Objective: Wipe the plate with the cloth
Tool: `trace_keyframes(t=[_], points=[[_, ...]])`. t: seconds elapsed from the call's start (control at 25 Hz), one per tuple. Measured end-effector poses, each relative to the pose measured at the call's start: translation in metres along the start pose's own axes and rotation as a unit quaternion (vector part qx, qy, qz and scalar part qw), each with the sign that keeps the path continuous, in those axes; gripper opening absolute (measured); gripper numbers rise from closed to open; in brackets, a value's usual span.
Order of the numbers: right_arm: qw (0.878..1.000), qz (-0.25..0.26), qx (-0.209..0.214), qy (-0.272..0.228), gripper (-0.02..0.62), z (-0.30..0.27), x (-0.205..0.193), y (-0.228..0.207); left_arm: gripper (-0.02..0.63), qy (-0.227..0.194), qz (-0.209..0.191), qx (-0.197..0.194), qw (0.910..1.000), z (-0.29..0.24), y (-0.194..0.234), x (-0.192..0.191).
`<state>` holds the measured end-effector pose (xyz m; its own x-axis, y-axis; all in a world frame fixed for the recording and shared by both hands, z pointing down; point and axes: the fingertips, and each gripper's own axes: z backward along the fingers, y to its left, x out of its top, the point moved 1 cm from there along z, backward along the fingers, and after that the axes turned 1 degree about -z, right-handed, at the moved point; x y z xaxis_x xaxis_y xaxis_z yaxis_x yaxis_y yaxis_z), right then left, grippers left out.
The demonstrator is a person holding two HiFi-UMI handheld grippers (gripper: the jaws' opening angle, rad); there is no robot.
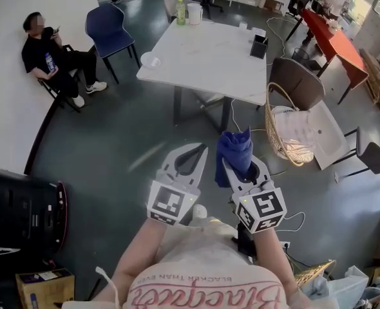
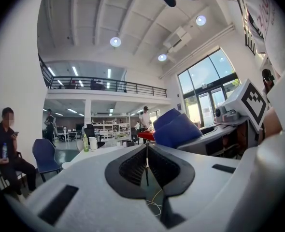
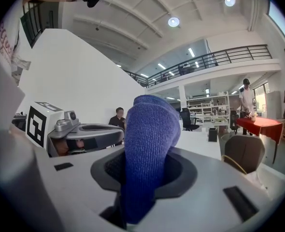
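Blue cloth (image 3: 149,139) was clamped, bunched, in the right gripper (image 1: 240,170), readied for wiping; the left gripper (image 2: 147,151) was closed on nothing.

We list an open-plan office hall: white table (image 1: 203,50) and chairs (image 1: 106,28) beyond the fingers (image 2: 94,168), mezzanine railing (image 2: 104,85), shelving (image 3: 207,103), tall windows (image 2: 207,88).

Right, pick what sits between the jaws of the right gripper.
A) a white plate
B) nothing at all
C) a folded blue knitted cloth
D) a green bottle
C: in the right gripper view the folded blue knitted cloth stands up out of the right gripper, whose jaws are closed on its lower part.
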<state>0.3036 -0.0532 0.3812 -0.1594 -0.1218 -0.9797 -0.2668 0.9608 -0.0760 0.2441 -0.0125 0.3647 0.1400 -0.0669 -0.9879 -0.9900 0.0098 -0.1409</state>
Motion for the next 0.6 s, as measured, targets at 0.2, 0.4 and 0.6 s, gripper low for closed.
trace_keyframes(t=[0.2, 0.4, 0.6], points=[[1.0, 0.007, 0.026, 0.001, 0.118, -0.036, 0.008, -0.015, 0.009, 0.0, 0.003, 0.028, 0.9996, -0.021, 0.027, -0.003], [0.998, 0.01, 0.056, 0.006, 0.118, -0.062, 0.008, -0.014, 0.009, 0.01, 0.009, 0.057, 0.9983, -0.025, 0.048, -0.013], [0.997, 0.01, 0.082, 0.013, 0.118, -0.088, 0.006, -0.011, 0.009, 0.019, 0.011, 0.087, 0.9959, -0.025, 0.073, -0.022]])
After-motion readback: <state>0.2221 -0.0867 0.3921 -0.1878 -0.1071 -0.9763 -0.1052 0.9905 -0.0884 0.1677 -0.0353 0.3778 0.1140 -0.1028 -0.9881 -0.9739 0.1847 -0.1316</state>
